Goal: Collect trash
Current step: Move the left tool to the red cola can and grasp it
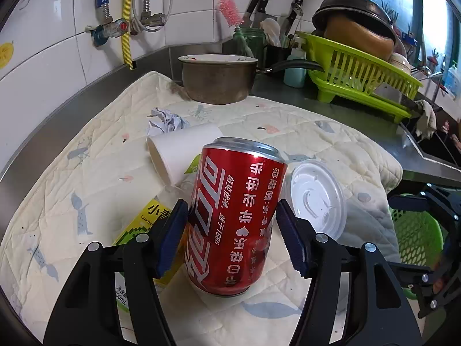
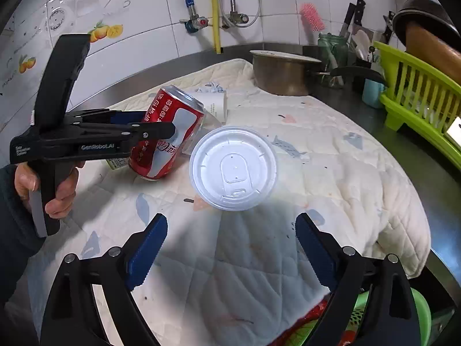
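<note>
A steel bench (image 1: 302,92) is backed by a white tiled wall (image 1: 57,28). Pipes and a yellow hose (image 1: 126,14) are fixed to that wall above the bench. A window (image 1: 432,28) is seen beyond the bench's right end, where daylight is admitted.

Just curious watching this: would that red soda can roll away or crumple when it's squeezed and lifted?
The red can is round and already tilted, so it would probably roll if released. Its thin metal wall looks easy to dent. The left gripper has a pad on each side, which likely steadies it.
</note>
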Available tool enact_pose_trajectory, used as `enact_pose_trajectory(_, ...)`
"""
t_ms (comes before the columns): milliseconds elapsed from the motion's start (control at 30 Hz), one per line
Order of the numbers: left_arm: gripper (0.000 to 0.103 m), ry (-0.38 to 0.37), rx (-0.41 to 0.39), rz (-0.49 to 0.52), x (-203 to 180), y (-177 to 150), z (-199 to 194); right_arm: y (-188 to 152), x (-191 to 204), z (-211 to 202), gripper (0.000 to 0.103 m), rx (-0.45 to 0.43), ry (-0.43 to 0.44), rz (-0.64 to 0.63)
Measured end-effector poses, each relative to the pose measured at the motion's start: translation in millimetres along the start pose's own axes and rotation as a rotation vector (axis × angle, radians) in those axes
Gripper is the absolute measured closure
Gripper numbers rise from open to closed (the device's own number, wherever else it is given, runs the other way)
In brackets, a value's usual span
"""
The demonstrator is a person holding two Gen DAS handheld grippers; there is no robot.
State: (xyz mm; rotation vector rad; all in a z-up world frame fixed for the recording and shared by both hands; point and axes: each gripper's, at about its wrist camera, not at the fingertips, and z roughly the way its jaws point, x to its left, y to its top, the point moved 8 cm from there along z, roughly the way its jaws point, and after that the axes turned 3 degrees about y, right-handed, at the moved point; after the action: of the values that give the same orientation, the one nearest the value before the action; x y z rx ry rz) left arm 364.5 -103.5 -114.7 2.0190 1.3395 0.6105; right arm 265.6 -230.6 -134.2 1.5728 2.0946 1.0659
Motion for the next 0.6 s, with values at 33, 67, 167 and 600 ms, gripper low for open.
enact_pose_trajectory(33, 0.040, -0.001, -0.001, 0.002, -0.3, 0.2, 0.1, 1.3, 0.2, 2.7, 0.016, 0.001, 0.002, 0.001)
enact_pose_trajectory(67, 0.040, -0.001, -0.002, 0.006, -0.8, -0.1, -0.1, 2.2, 1.1, 4.7, 0.016, 0.002, 0.007, 0.002)
enact_pose_trajectory(167, 0.040, 0.001, 0.009, 0.007, 0.0, -0.5, 1.3, 5.5, 0.7, 9.5, 0.016, -0.001, 0.006, 0.006)
enact_pose_trajectory(600, 0.037, -0.020, 0.030, -0.011, 2.1, -7.6, 9.4, 20.2, -23.7, 25.2, 0.033, -0.002, -0.006, 0.086)
